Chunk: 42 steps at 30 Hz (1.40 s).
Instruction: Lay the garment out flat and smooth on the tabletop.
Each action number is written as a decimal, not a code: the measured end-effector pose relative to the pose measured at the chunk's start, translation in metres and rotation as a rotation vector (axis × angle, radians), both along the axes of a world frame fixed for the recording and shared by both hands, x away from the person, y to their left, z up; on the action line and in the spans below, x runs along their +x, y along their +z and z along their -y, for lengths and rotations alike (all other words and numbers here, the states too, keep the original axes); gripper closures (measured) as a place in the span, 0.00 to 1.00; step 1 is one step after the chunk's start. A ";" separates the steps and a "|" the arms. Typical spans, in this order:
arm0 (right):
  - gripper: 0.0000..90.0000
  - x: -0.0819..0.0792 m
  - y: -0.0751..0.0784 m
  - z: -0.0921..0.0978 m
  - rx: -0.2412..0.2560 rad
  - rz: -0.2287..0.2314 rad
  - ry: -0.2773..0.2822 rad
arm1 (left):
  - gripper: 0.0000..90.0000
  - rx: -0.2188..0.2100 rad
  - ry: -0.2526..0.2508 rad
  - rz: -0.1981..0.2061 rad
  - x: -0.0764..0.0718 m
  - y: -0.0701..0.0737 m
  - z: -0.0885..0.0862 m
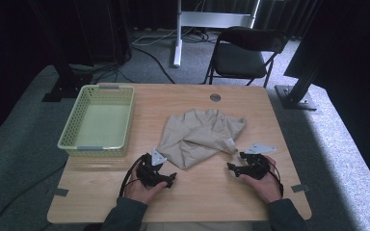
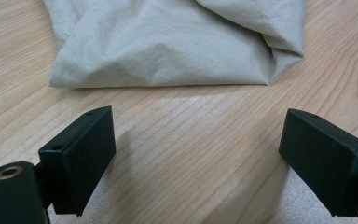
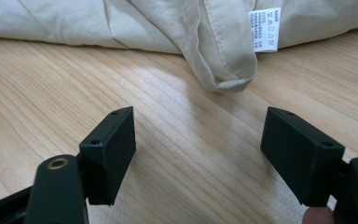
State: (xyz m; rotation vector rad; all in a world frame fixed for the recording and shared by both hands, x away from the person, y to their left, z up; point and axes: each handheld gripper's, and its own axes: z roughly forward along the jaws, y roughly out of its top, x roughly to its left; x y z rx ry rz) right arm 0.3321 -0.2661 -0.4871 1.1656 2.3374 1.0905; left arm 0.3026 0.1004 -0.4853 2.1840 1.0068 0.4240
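Observation:
A crumpled beige cloth [image 1: 200,136] lies near the middle of the wooden table [image 1: 197,192]. My left gripper [image 1: 166,179] rests on the table just in front of the cloth's near-left corner, open, with nothing between its jaws. In the left gripper view the cloth's folded edge [image 2: 168,51] lies a short way ahead of that gripper [image 2: 196,163]. My right gripper [image 1: 235,167] sits open at the cloth's near-right side. In the right gripper view a hem corner [image 3: 226,70] and a white care label [image 3: 264,30] lie ahead of it [image 3: 198,156].
A pale green plastic basket [image 1: 98,121], with nothing in it, stands at the table's left. A black folding chair [image 1: 243,53] and a white stand [image 1: 178,33] are on the floor beyond the far edge. A small round grommet [image 1: 215,97] sits near the far edge.

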 end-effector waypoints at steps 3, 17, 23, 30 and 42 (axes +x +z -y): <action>0.29 0.001 0.000 0.003 0.028 -0.013 -0.003 | 0.12 0.000 0.000 0.000 0.000 0.000 0.000; 0.27 0.000 0.000 0.001 0.004 -0.004 -0.009 | 0.12 -0.001 0.001 0.000 0.000 0.000 0.000; 0.27 -0.002 0.000 -0.001 -0.020 0.008 -0.012 | 0.12 -0.001 0.001 0.000 0.000 0.000 0.000; 0.28 -0.002 0.001 0.000 -0.031 0.024 -0.016 | 0.12 -0.003 0.003 0.001 0.001 0.000 0.000; 0.34 -0.001 0.015 0.007 -0.031 0.065 -0.045 | 0.12 -0.003 0.004 0.000 0.001 0.000 0.000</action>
